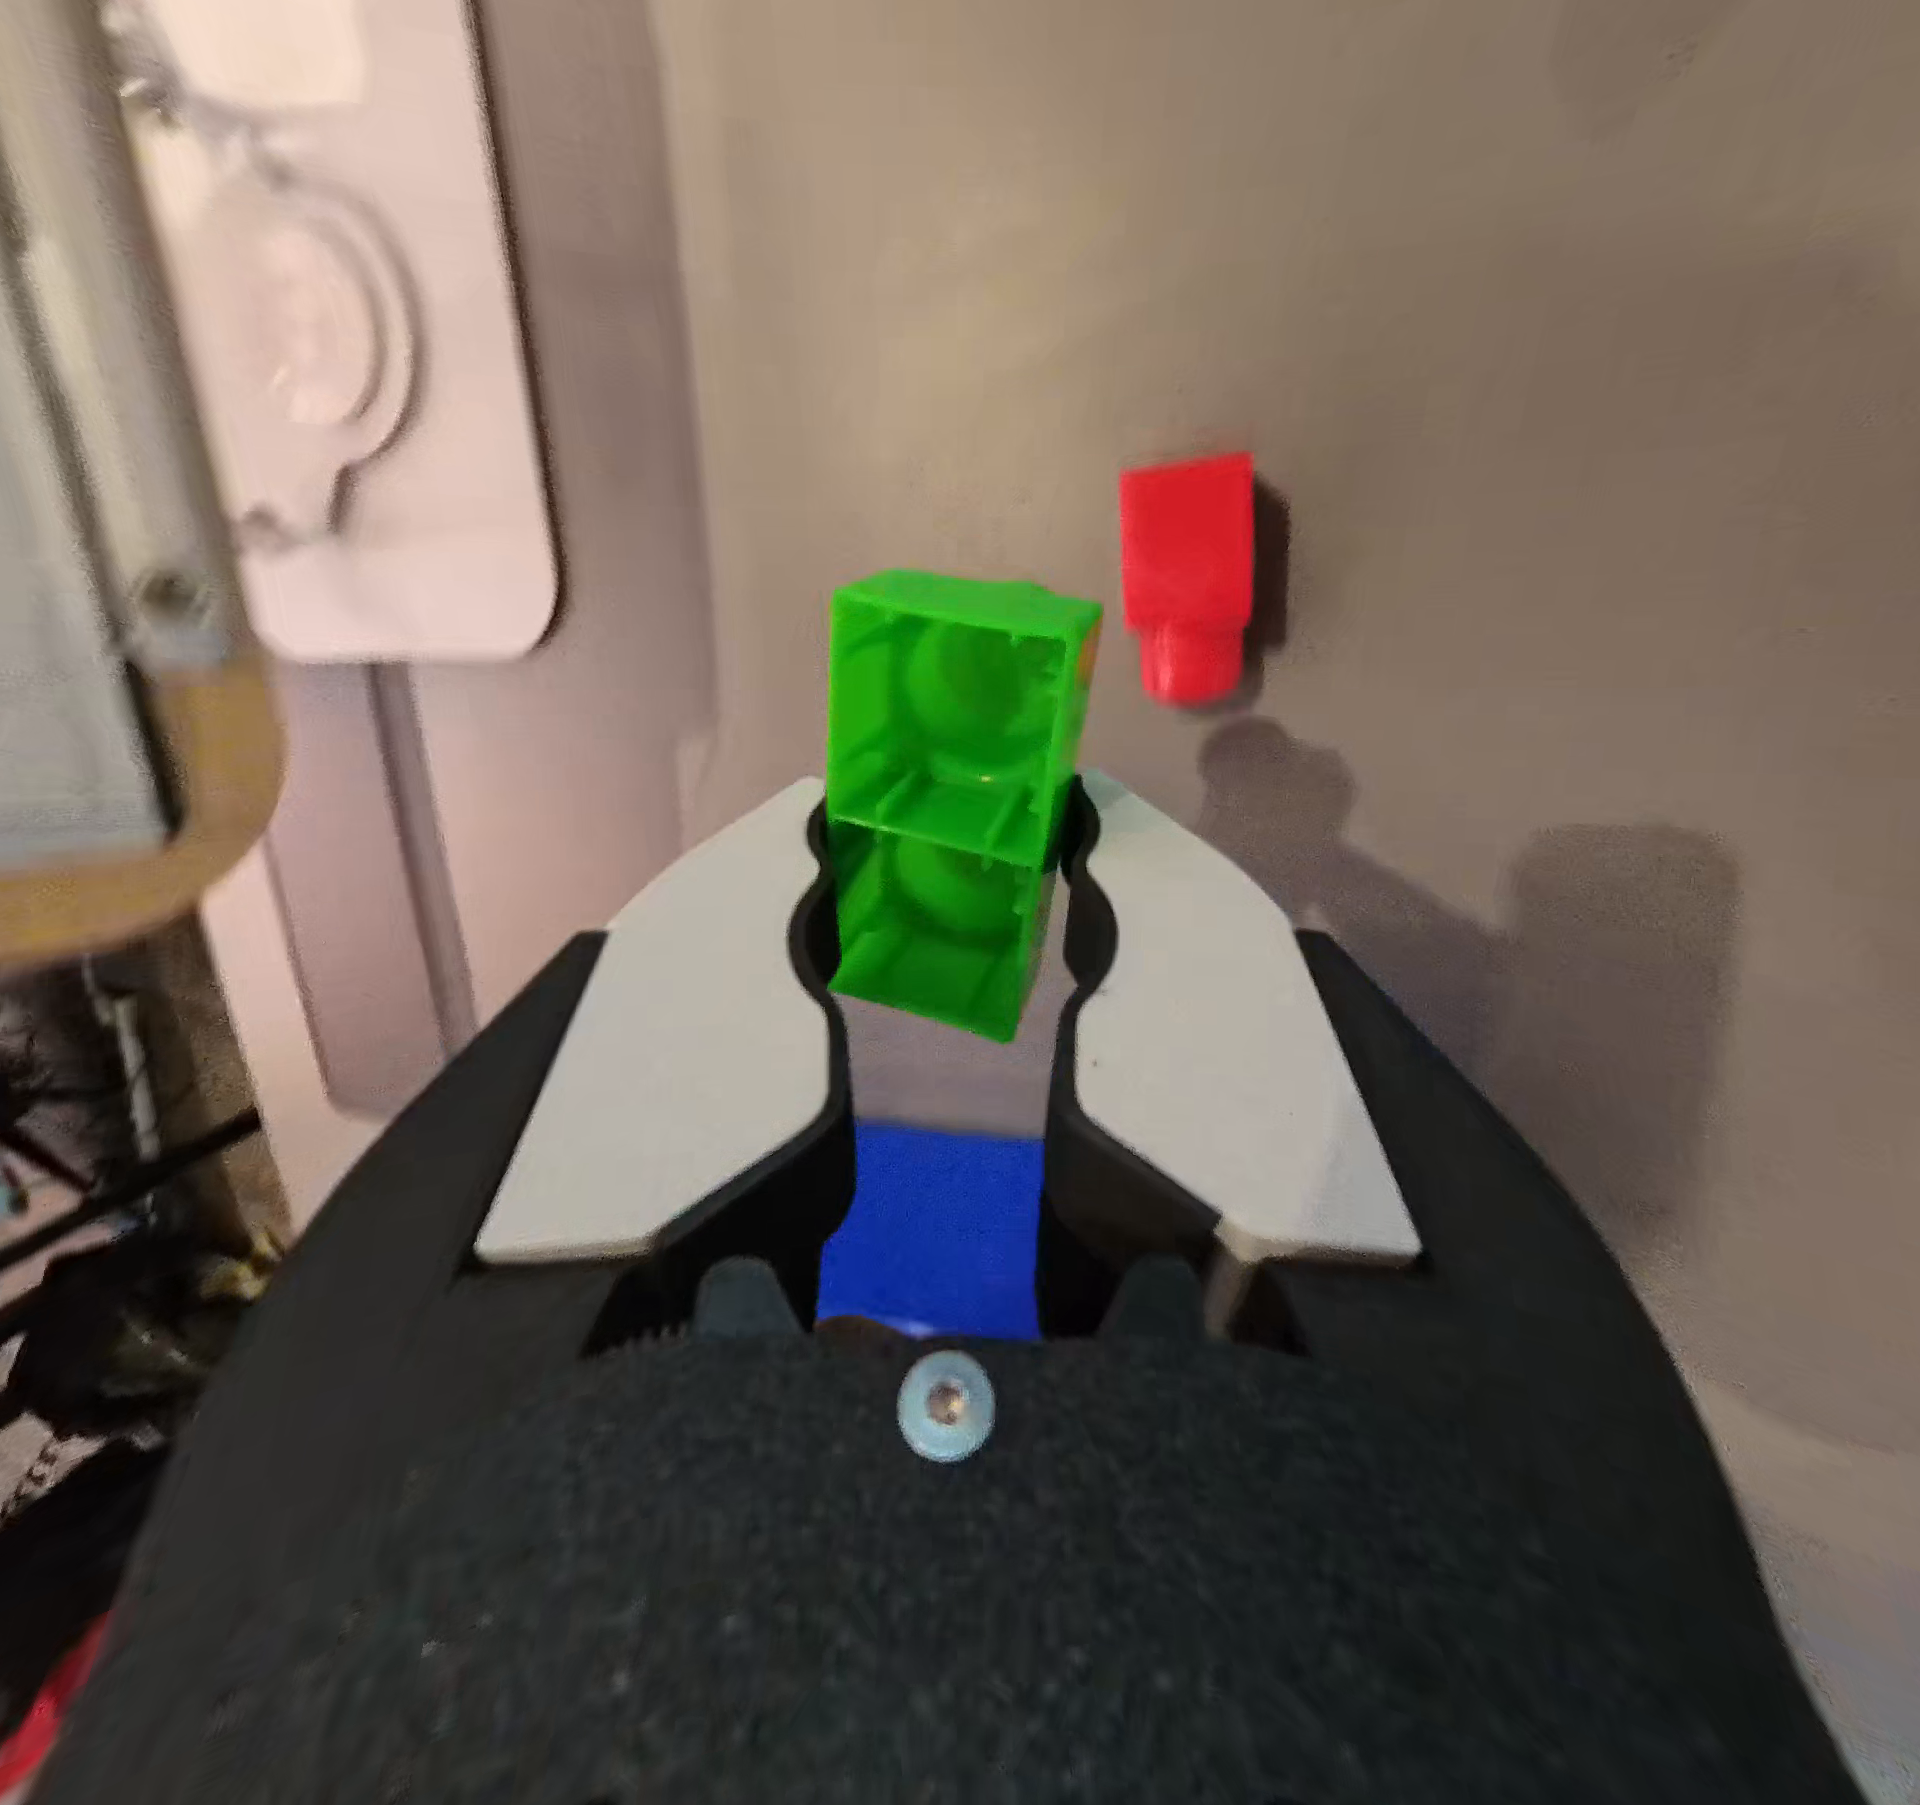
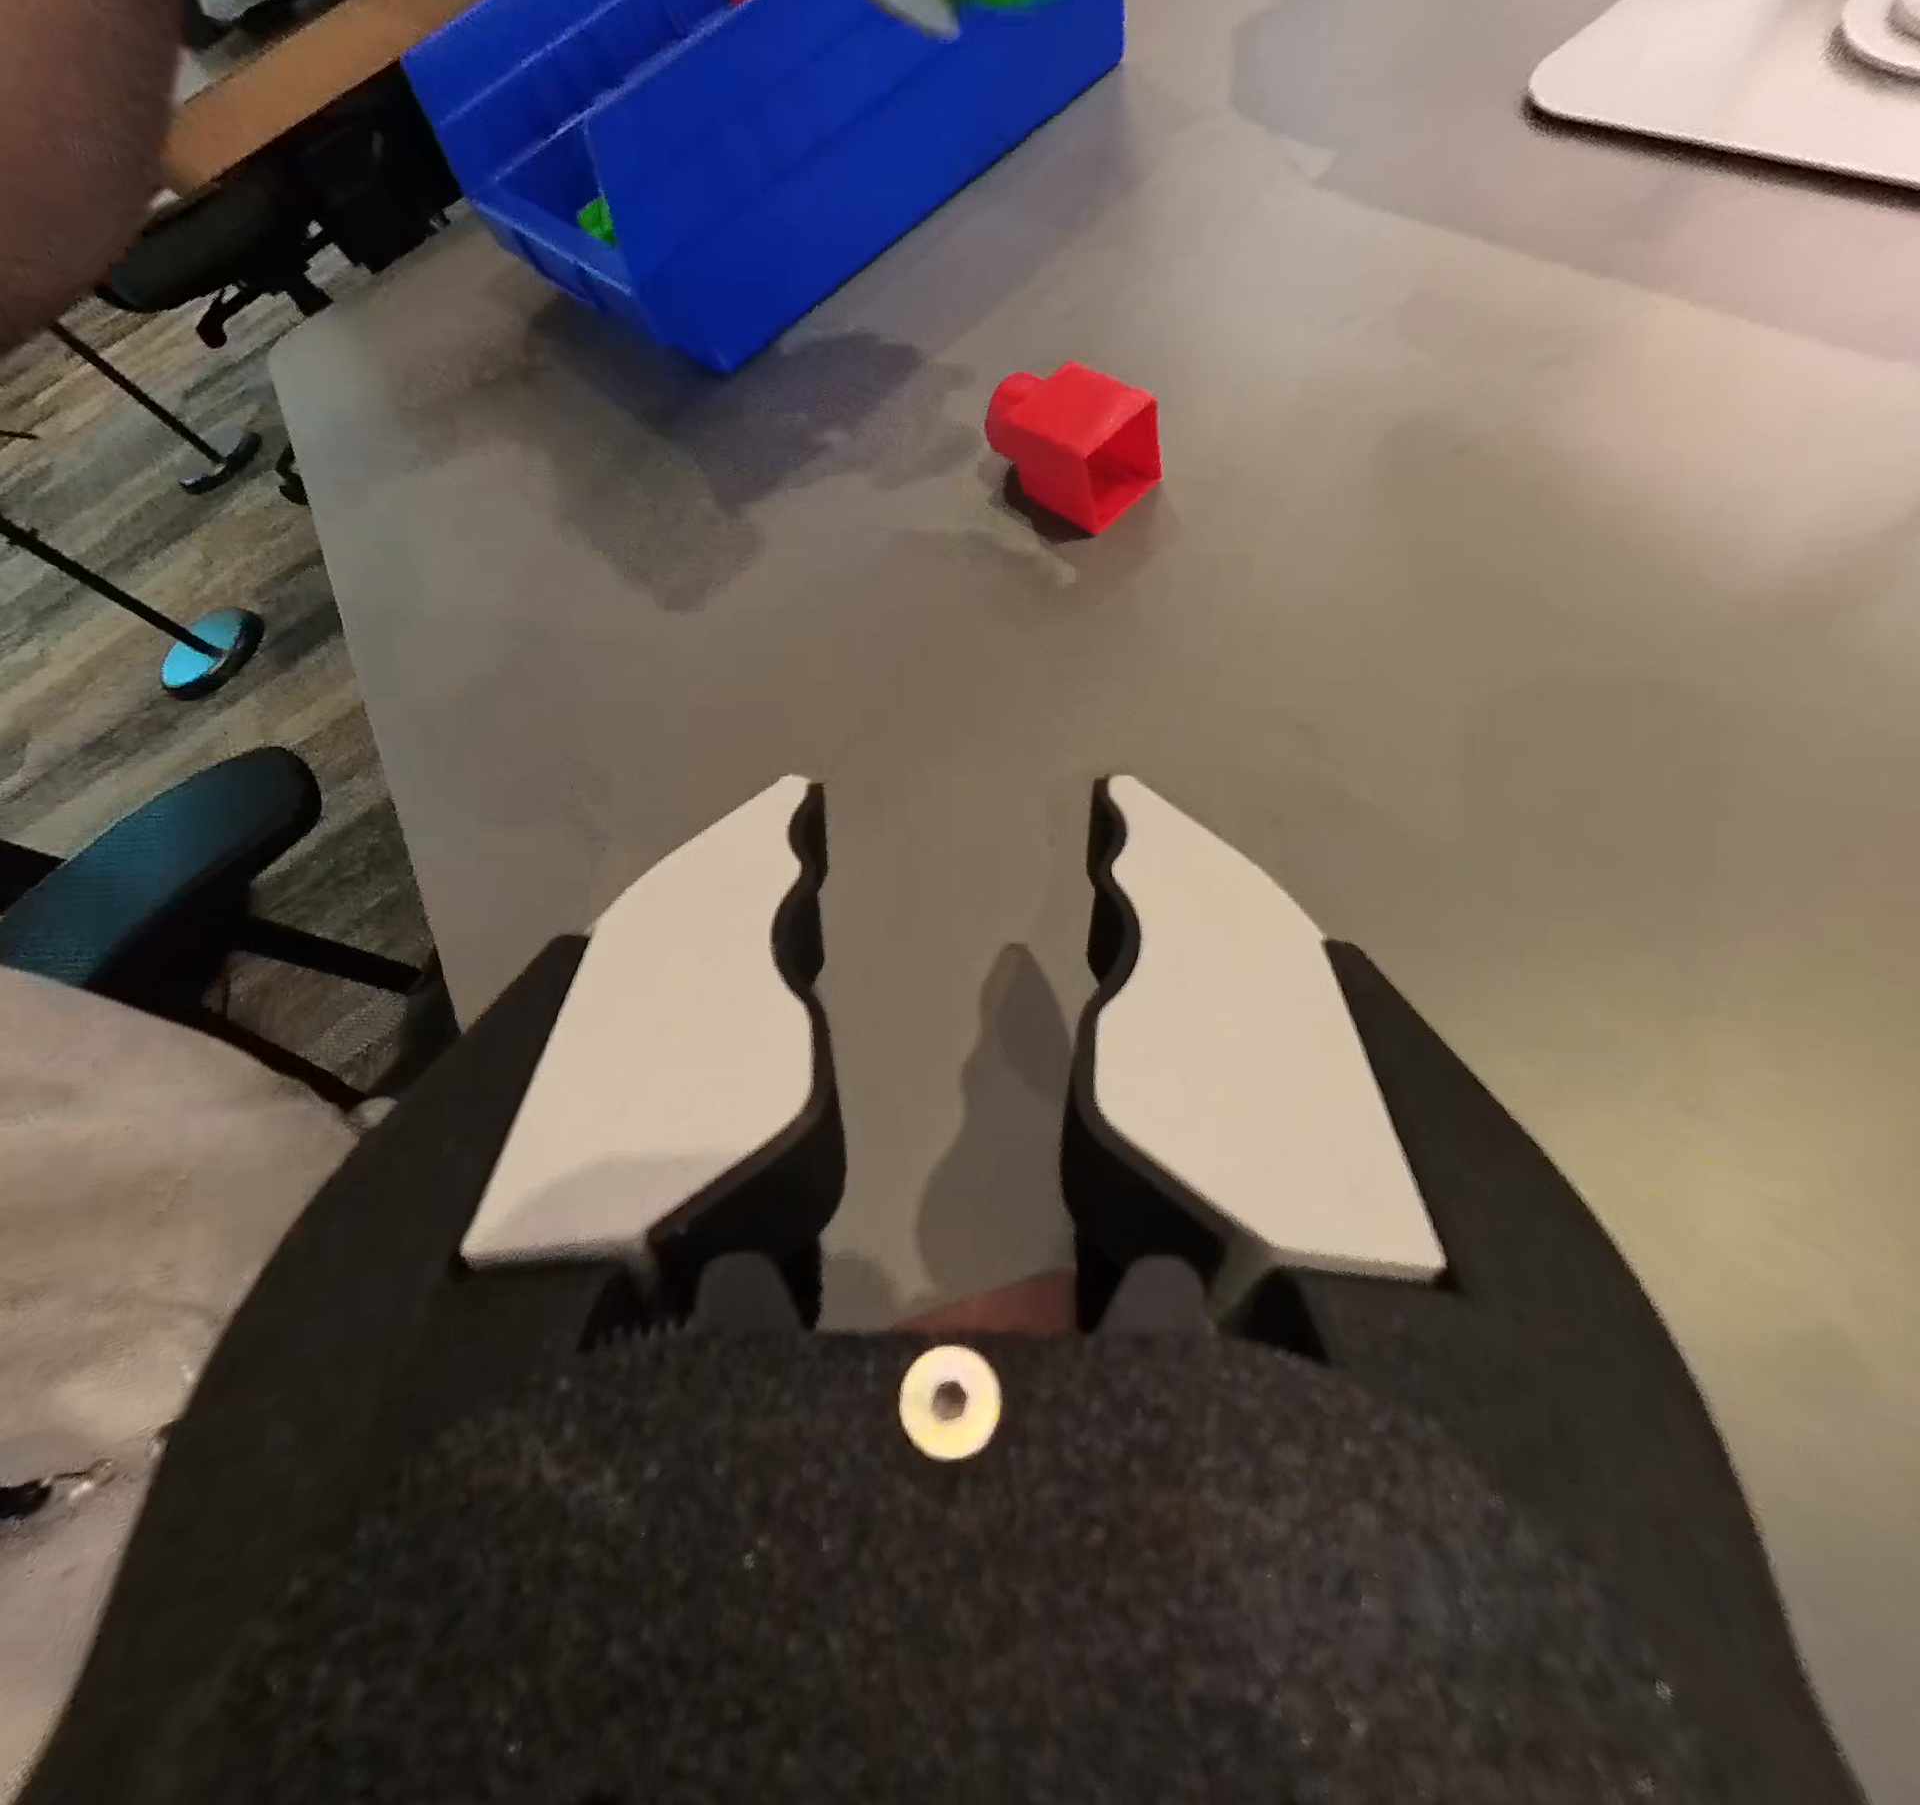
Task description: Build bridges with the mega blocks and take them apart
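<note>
The left tongs [image 1: 951, 820] pinch one green block [image 1: 951, 799] above the blue bin [image 2: 769, 145]; the right tongs [image 2: 956, 810] hang spread and empty over the grey table [image 2: 1455, 716]; one red block [image 2: 1075, 446] lies on its side near the bin; inside it, one red and one green piece show; a white tray [image 2: 1714, 82] sits well apart.

Open surface [image 2: 1351, 716] surrounds the red block [image 2: 1075, 446]; the blue bin [image 2: 790, 197] stands near its left, blocking that side.
</note>
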